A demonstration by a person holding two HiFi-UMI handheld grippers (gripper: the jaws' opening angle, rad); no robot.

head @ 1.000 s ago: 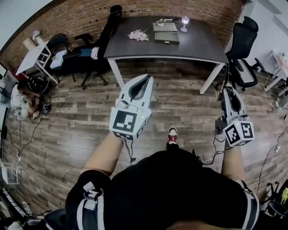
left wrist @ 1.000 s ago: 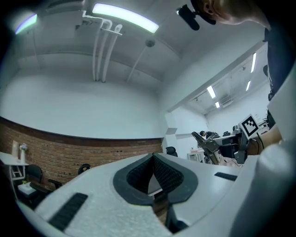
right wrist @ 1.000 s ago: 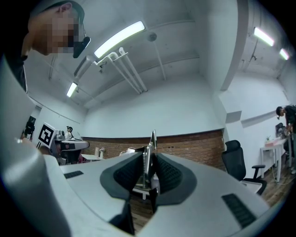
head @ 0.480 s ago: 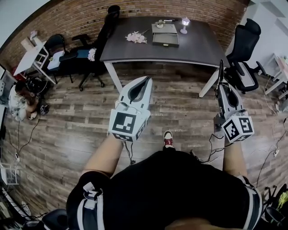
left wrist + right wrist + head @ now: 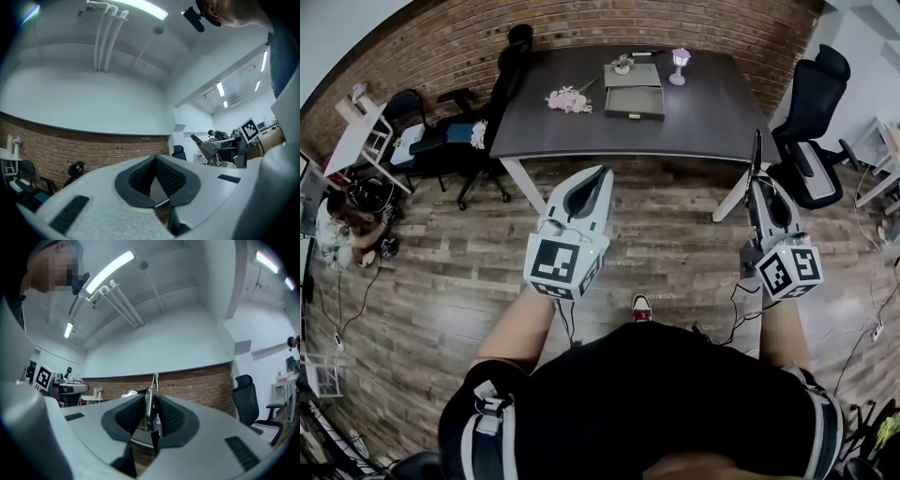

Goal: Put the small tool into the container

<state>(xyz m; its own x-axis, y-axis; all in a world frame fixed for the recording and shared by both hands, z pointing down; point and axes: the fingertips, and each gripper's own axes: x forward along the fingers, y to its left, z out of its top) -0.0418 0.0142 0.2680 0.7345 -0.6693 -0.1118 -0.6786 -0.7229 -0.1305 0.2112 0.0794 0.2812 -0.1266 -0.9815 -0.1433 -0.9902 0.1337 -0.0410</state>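
Wood-plank floor point(image 5: 441, 281) fills most of the head view, with a brick wall point(image 5: 431, 47) along the far side. A dark surface point(image 5: 581, 131) stands against that wall. Its near legs show, and its far-left corner is hidden behind a black chair point(image 5: 511, 61). A black office chair point(image 5: 806, 103) sits just right of the surface. The wearer's torso blocks the bottom of the head view, and one red-and-white shoe point(image 5: 642, 307) pokes out past it. A person point(image 5: 342, 225) sits at the left edge, too warped by the lens to say more. The left claw point(image 5: 602, 172) is held over the floor, short of the surface. The left gripper view shows the left claw point(image 5: 154, 158) with its tips meeting and nothing between them, so it is closed and empty. The right claw point(image 5: 757, 184) is also over the floor, near the surface's right leg in the picture, and is clamped on the small tool point(image 5: 757, 150), a thin metal piece sticking out past the tips. The right gripper view shows the small tool point(image 5: 154, 380) pinched between the pads. Its lower end is buried in the jaws and its exact type is not readable. The container point(image 5: 635, 101), a shallow grey tray, sits at the far middle of the surface, well apart from both claws, and its inside can't be made out. Pink flowers point(image 5: 567, 98) lie just left of it and a small lamp point(image 5: 679, 66) stands behind it to the right. A small plant point(image 5: 623, 64) stands behind the container, and what it rests on is unclear.
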